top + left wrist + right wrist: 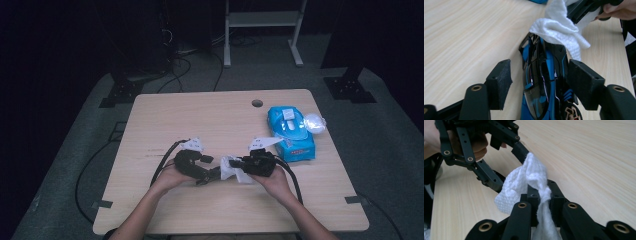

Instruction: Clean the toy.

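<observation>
Right tool [541, 195] pinching waffle-textured white wipe [524, 182]; left tool [539, 80] loose around glossy blue-black toy car [541, 82].

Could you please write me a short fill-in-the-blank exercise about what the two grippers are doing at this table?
1. The right gripper pinches a white ____ between its fingers.
2. The toy car between the left gripper's fingers is black and ____.
3. The pack of wipes lies on the ____.
4. The pad on the car's left stands ____ from it.

Missing words: wipe; blue; table; apart
</observation>
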`<state>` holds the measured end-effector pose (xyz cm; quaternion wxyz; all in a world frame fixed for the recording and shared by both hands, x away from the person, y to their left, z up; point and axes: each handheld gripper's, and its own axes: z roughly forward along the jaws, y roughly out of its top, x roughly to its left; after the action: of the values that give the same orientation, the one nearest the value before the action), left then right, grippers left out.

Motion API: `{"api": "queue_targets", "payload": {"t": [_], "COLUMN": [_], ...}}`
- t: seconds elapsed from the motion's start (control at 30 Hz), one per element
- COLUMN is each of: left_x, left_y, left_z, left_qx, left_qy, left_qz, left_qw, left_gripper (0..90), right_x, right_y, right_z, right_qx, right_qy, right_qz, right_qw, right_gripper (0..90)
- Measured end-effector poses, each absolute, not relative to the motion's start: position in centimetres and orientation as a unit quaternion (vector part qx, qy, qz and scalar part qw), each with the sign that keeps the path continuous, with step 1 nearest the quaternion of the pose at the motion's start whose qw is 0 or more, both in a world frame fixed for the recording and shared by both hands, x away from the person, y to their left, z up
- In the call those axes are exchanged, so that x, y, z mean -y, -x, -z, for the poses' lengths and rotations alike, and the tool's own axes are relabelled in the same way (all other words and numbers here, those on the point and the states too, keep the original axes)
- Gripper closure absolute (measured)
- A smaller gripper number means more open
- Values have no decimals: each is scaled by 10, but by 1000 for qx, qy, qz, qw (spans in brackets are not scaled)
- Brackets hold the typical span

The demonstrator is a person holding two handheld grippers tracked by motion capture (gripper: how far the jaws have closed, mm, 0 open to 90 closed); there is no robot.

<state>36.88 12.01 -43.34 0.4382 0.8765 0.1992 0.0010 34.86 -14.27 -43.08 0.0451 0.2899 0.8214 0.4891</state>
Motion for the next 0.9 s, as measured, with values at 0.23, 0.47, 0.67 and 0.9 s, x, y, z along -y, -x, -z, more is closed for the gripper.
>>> {"api": "queue_targets", "payload": {"t": [0.23, 0.47, 0.67, 0.9], "left_x": [-108, -99, -95, -92], "left_y": [-352, -347, -352, -354], "left_z": [438, 450, 456, 463], "left_qx": [-184, -183, -194, -200], "left_qy": [-893, -899, -904, -911], "left_qz": [-24, -15, 0, 10], "left_qw": [409, 397, 382, 360], "left_gripper": [260, 230, 195, 191], "right_x": [149, 152, 150, 148], "right_y": [-332, -317, -317, -318], "right_z": [434, 441, 444, 447], "right_qx": [-827, -840, -846, -850], "right_qy": [-280, -269, -267, -268], "right_qz": [-486, -468, -457, -449], "right_qw": [45, 56, 62, 63], "right_gripper": [818, 818, 818, 818]}}
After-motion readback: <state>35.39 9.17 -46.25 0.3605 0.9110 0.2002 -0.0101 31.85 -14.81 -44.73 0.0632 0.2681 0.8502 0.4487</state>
